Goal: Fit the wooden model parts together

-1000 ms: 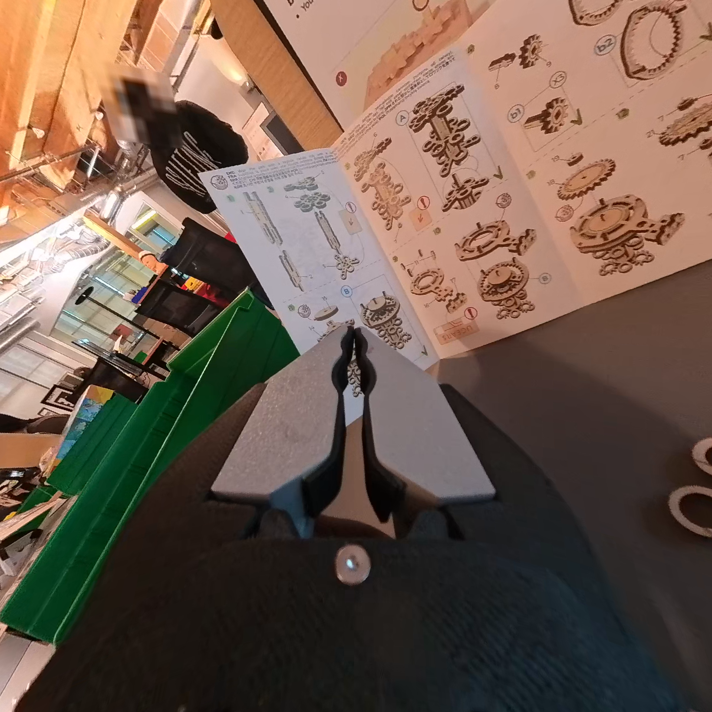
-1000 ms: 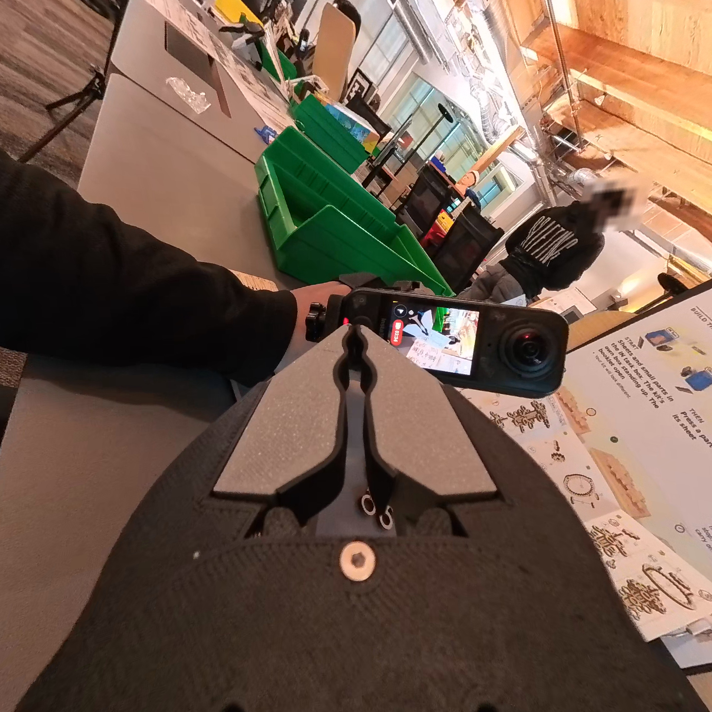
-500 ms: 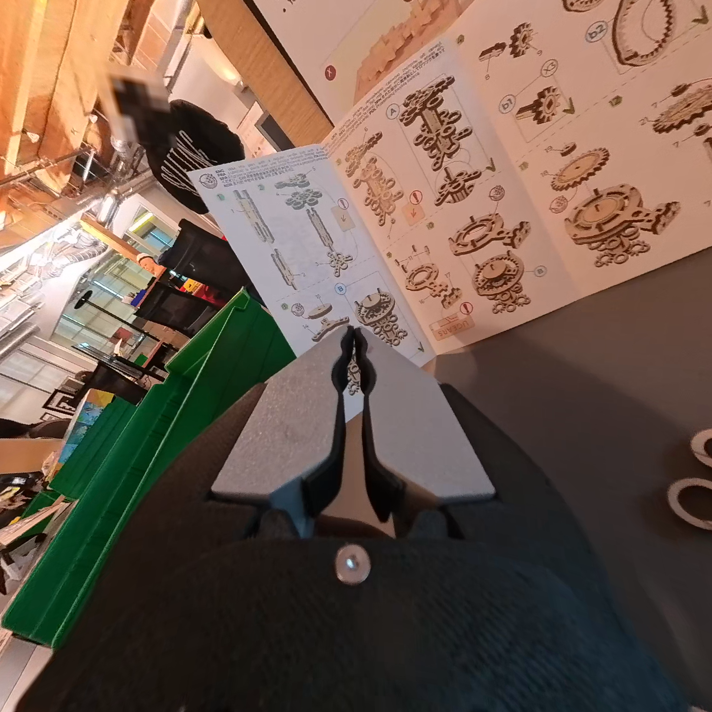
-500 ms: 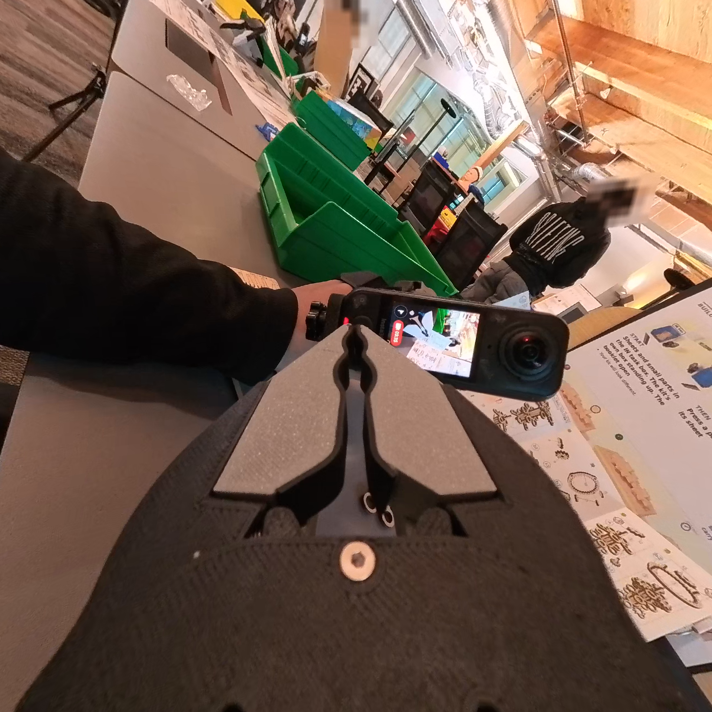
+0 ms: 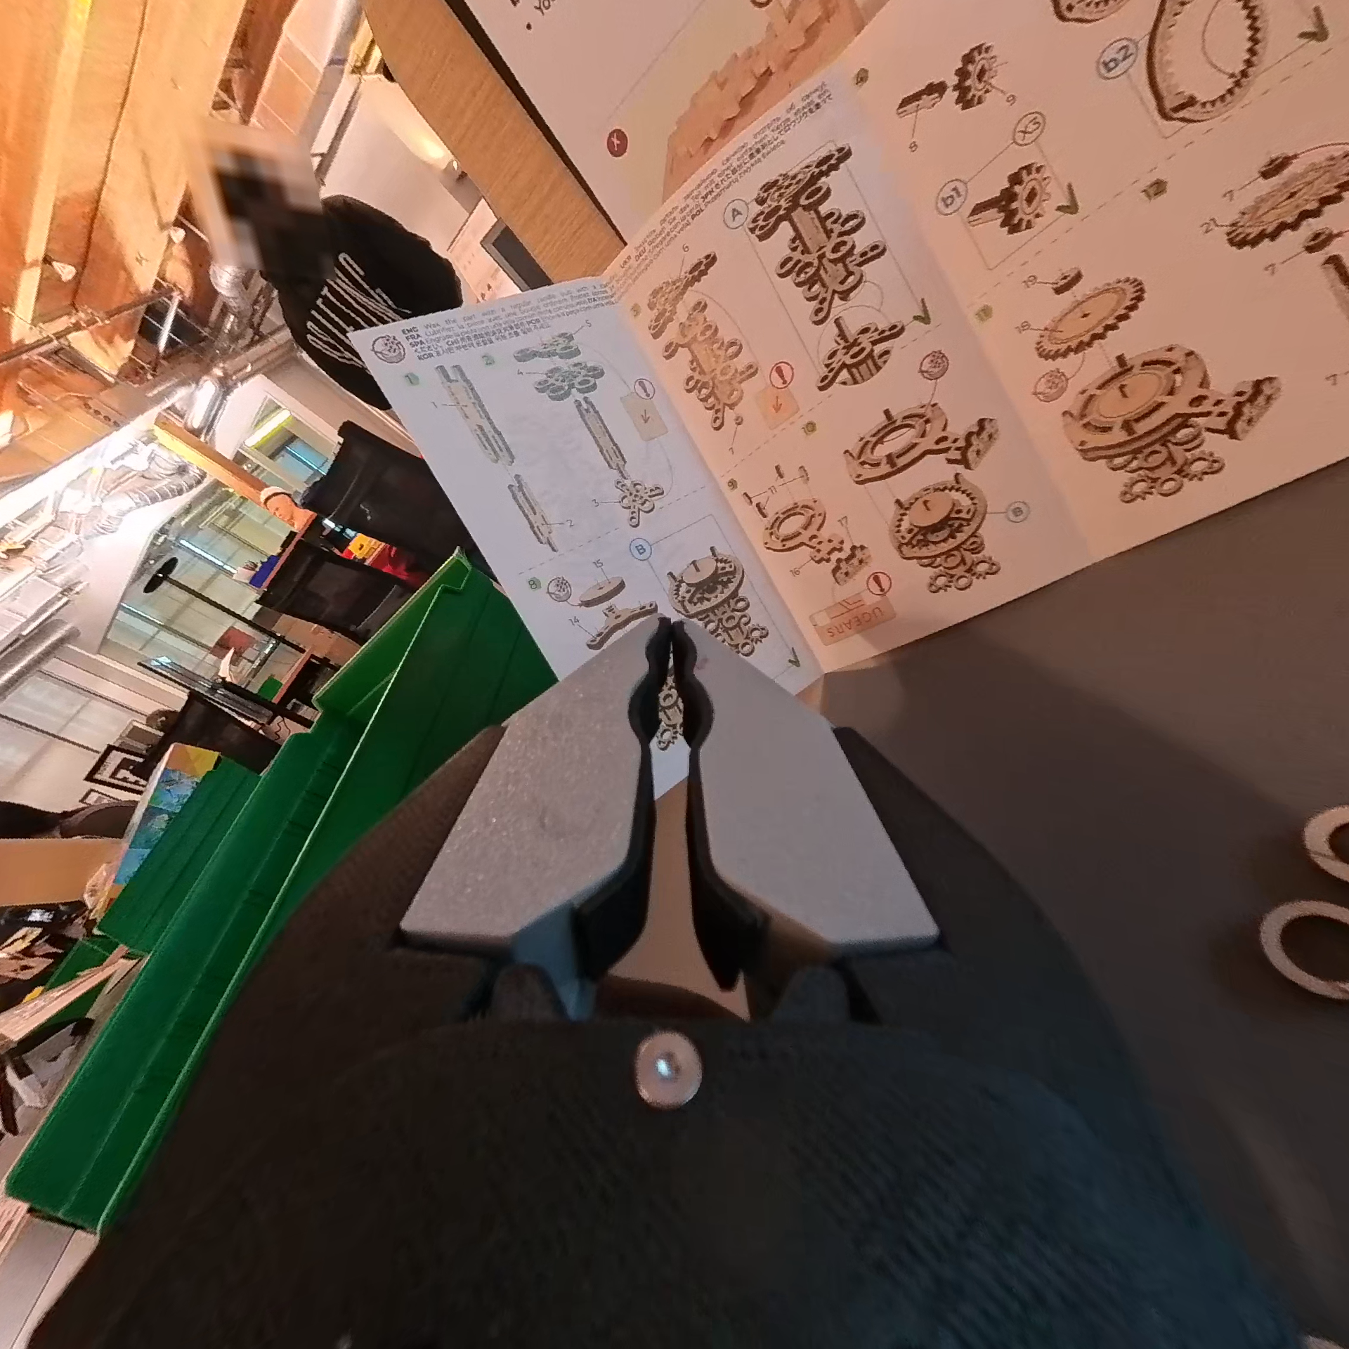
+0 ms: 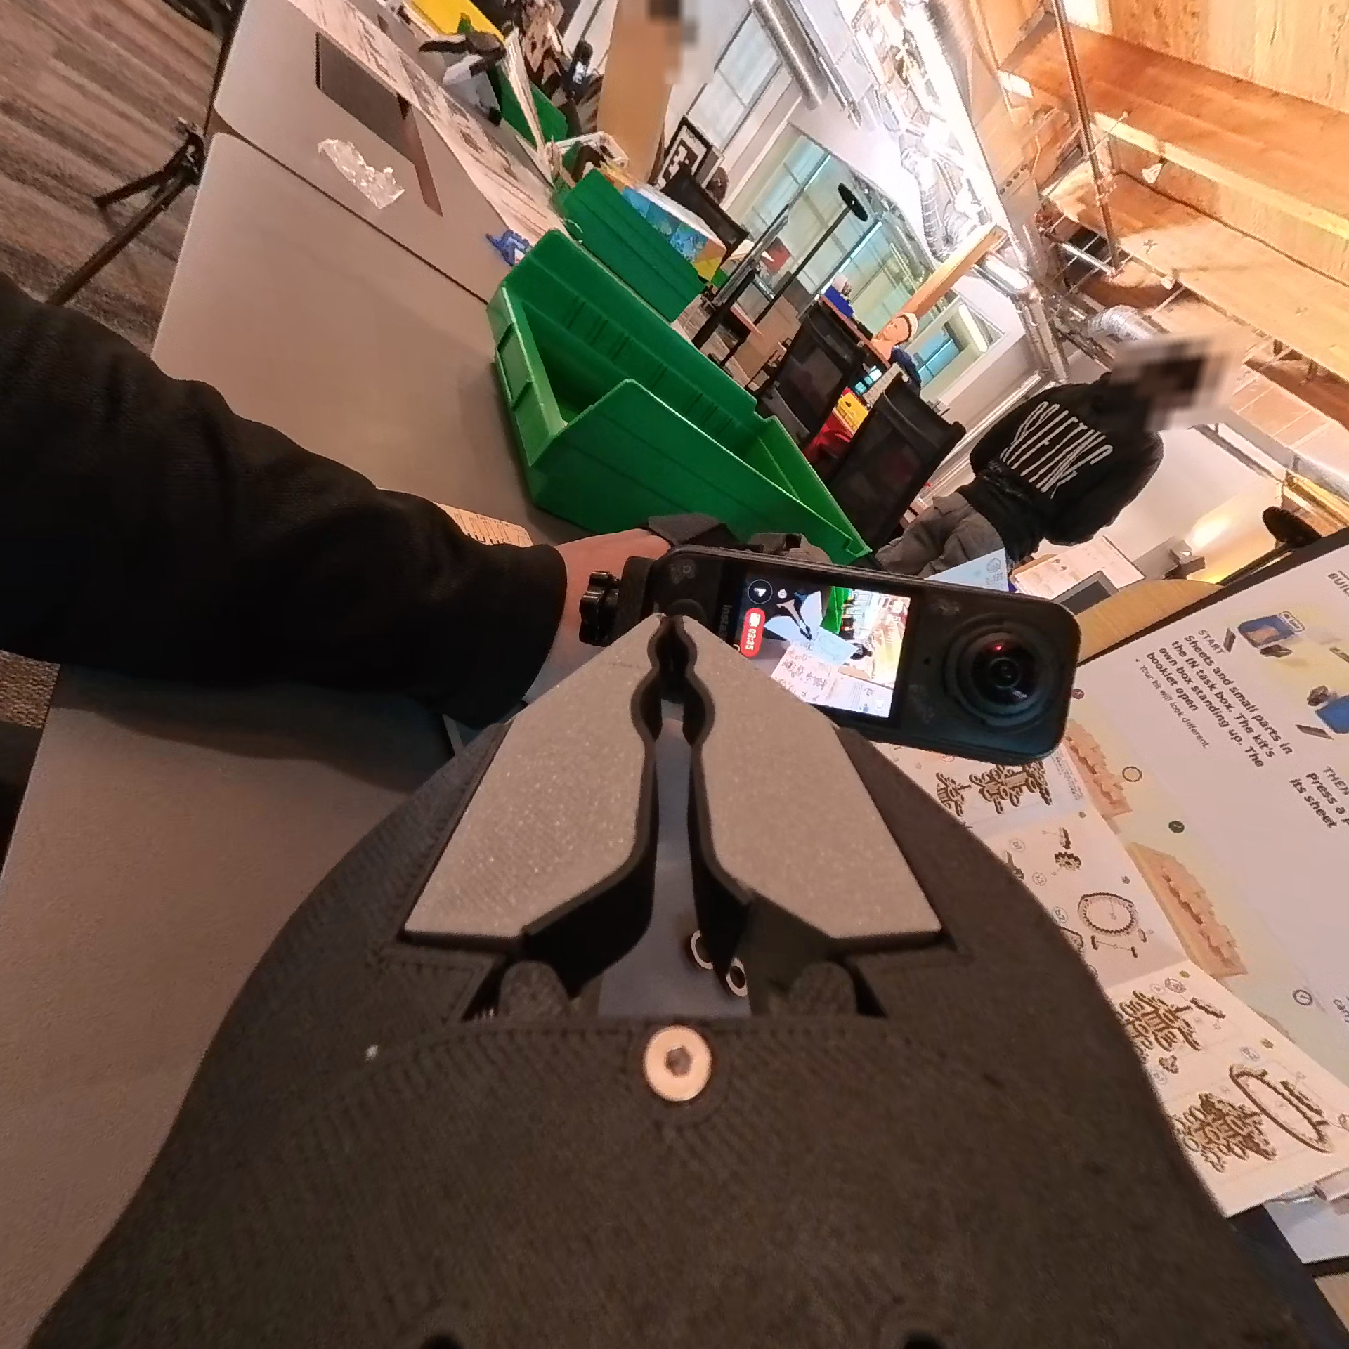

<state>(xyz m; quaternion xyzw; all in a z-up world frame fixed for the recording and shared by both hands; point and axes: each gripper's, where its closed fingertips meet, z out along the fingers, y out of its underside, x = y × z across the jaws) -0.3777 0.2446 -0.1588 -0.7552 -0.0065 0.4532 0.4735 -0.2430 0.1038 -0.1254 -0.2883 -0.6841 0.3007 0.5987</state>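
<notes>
My left gripper (image 5: pixel 671 629) is shut and empty, held above the dark grey table (image 5: pixel 1095 730) and aimed at the foot of the standing instruction booklet (image 5: pixel 839 379). Two pale wooden rings (image 5: pixel 1310 949) lie on the table at the right edge of the left wrist view. My right gripper (image 6: pixel 670 624) is shut and empty. It points at the left gripper's camera (image 6: pixel 876 657), which a hand in a black sleeve (image 6: pixel 255 555) holds. No wooden part is in either gripper.
A green bin (image 5: pixel 292 839) stands left of the booklet and shows in the right wrist view (image 6: pixel 642 445) too. A white poster board (image 6: pixel 1241 701) stands behind the booklet pages (image 6: pixel 1168 1022). A person in a black hoodie (image 6: pixel 1051 467) stands beyond the table. Some 20 cm of space lies between my two pairs of fingers.
The left wrist view has shifted slightly, so the booklet sits a little higher and farther left. The right wrist view has moved only slightly. Both grippers stay shut.
</notes>
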